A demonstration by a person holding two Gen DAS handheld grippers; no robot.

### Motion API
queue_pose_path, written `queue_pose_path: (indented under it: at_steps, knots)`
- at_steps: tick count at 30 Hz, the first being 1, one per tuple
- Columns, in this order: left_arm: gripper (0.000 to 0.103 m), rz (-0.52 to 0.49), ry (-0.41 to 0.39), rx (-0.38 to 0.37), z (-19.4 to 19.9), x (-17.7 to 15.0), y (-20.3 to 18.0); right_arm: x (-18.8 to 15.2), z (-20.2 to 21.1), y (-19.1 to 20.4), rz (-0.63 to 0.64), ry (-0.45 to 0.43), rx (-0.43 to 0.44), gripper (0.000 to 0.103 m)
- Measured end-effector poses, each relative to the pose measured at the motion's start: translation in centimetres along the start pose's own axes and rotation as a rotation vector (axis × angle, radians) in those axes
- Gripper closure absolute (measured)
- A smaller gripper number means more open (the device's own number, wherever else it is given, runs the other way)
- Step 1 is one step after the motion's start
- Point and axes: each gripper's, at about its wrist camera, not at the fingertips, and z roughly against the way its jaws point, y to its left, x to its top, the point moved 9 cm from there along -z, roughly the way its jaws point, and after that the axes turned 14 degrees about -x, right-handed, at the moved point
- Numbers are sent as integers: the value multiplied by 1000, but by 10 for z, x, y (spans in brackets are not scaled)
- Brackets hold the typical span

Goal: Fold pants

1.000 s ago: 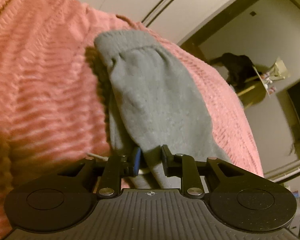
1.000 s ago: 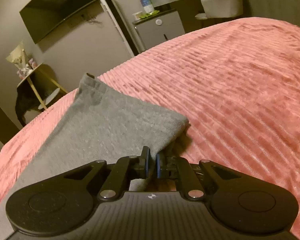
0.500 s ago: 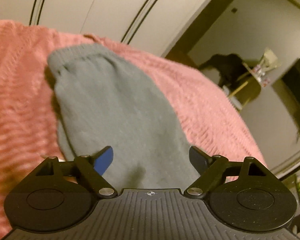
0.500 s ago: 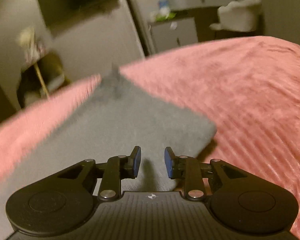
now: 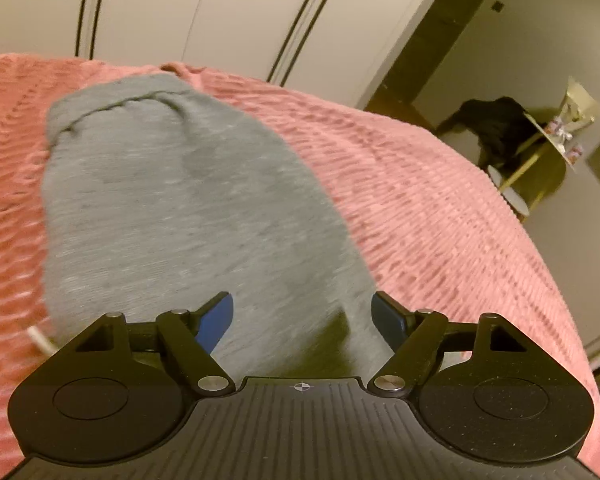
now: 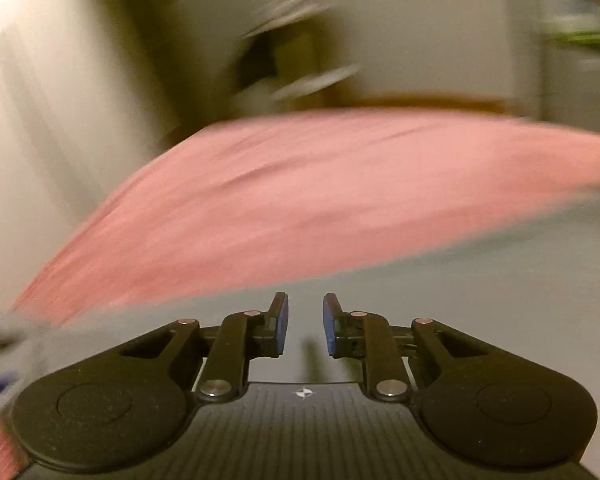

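Grey knit sweatpants point(image 5: 172, 208) lie folded in a long strip on a pink ribbed bedspread point(image 5: 420, 208), gathered cuff toward its far edge. Left gripper point(image 5: 302, 316) fingers are spread but closing, touching nothing. Right gripper point(image 6: 304, 320) fingers are slightly parted, opening, holding nothing, above blurred grey cloth.

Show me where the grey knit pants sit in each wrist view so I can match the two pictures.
Left wrist: the grey knit pants fill the centre-left, running from the gathered waistband at top down to the camera.
Right wrist: blurred, they form the grey band across the lower right, reaching the camera.
Shared landmark: the pink ribbed bedspread under them.
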Motion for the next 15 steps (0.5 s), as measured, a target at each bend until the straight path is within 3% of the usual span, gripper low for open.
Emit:
queue_pose_path:
  at_steps: [1,3,4,5,7,9,12,15]
  knots:
    - [22,-21,1,29,-6,-1,4,1,-11,26,49,21,46,84]
    - [29,-93,-3,161,-15,-9,27,0,-35,78,169,67,125,81]
    - [37,-139,-25,207,-16,-10,36,2,-48,98,226,85,146,79]
    - [35,-182,-60,242,-14,-7,39,4,-57,110,262,97,165,76]
    - [33,-211,-130,260,-10,5,39,7,-77,136,322,130,211,73]
    - [23,-180,-213,272,-6,17,46,9,-92,156,344,172,241,69]
    - [22,-123,-186,272,-16,19,60,1,-112,182,328,327,343,65]
    - [21,-157,-185,261,-16,24,59,-8,-112,198,411,367,408,60]
